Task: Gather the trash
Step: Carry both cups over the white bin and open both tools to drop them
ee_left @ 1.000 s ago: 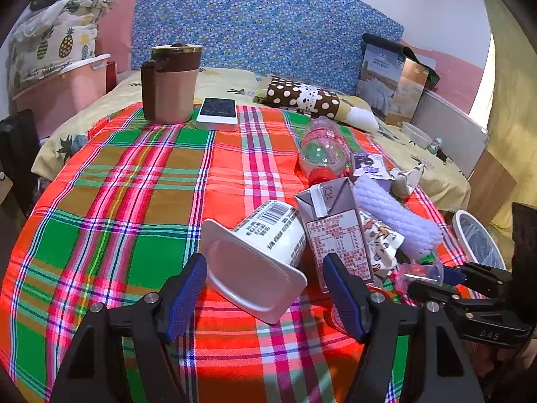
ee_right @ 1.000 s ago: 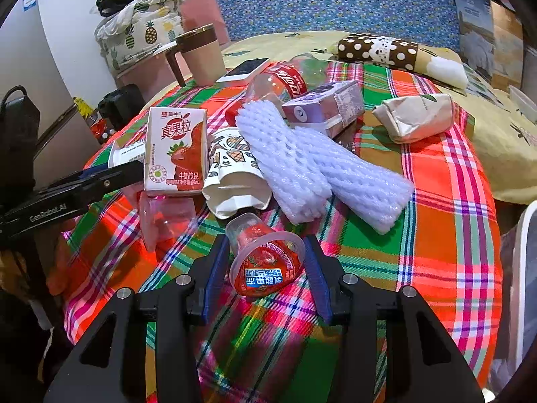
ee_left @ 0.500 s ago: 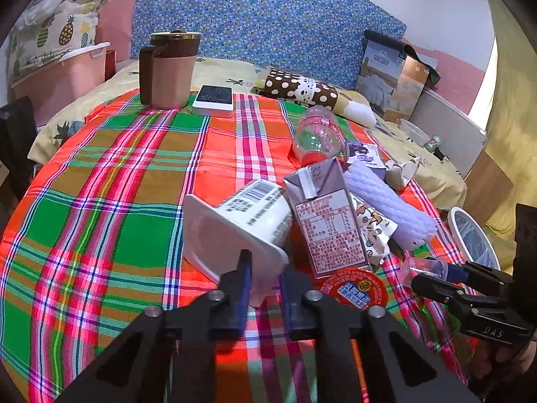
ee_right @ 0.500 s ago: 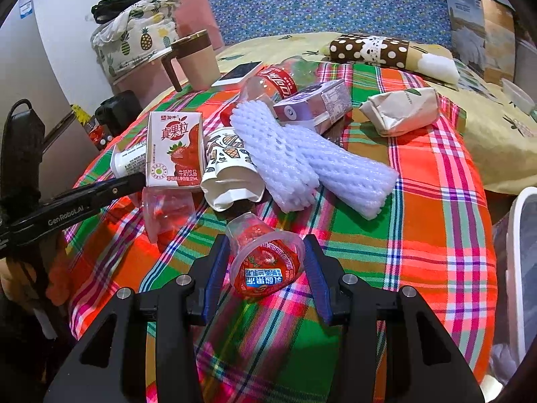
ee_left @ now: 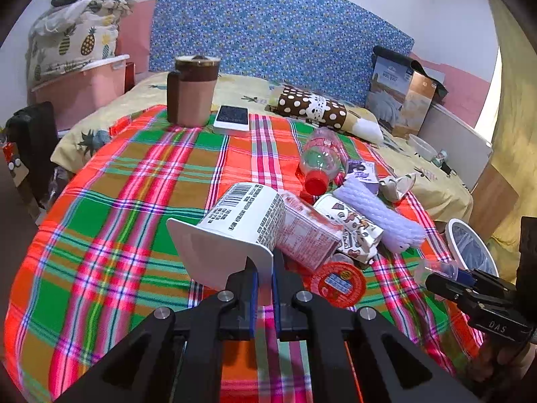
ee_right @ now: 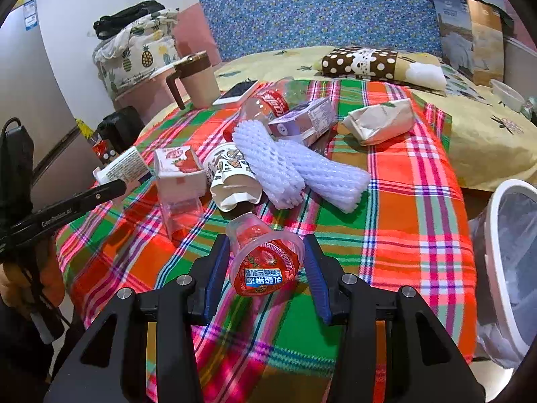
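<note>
Your left claw [ee_left: 262,280] is clenched on the thin rim of the white yogurt cup [ee_left: 235,231], which lies on its side on the plaid tabletop [ee_left: 117,201] against a strawberry milk carton [ee_left: 302,235]. That cup looks empty, light and thin-walled; I judge the rim flexes and could slip, so grip gently near a corner. Your right claw [ee_right: 265,268] grasps the clear jelly cup [ee_right: 265,258] across its wide mouth, the fingers [ee_right: 214,268] touching both sides. It looks slick and easily crushed; hold lightly. The lined trash bin [ee_right: 503,268] stands just beside the tabletop's right edge.
</note>
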Available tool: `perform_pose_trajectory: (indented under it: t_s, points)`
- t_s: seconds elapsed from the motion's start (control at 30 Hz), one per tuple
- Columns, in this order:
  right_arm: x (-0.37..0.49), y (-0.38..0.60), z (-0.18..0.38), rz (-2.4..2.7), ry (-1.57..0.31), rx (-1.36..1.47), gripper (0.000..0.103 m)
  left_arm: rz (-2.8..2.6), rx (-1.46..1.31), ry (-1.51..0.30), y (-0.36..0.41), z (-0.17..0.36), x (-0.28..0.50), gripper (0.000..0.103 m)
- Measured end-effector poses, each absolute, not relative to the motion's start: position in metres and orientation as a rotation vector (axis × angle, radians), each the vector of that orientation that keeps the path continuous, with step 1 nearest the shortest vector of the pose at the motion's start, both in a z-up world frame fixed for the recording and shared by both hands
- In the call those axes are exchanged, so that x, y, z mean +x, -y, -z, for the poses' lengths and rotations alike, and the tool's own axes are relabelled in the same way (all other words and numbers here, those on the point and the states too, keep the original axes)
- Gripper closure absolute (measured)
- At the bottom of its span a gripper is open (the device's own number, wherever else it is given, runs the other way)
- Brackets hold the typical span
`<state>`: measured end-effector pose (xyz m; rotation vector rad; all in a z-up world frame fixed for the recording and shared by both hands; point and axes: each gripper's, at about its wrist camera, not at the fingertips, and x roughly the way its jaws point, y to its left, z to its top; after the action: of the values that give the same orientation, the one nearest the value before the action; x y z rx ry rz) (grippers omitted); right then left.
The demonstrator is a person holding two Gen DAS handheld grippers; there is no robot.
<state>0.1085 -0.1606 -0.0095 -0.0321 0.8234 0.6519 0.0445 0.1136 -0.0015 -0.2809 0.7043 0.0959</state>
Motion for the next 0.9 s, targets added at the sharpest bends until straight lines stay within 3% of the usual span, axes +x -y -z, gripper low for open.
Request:
perform_pose_trajectory:
  t_s: [0.43, 0.9]
  points:
    - [0.095, 0.199, -0.005, -0.589, -0.758, 0.036, 0.056, 0.053, -0.222, -0.682, -0.046, -0.028, 0.038, 0.096]
    - [0.104, 0.288, -0.004, -0.353, -0.724, 0.116, 0.056, 0.35, -0.104, -0.714, 0.08, -0.033, 0.095, 0.096]
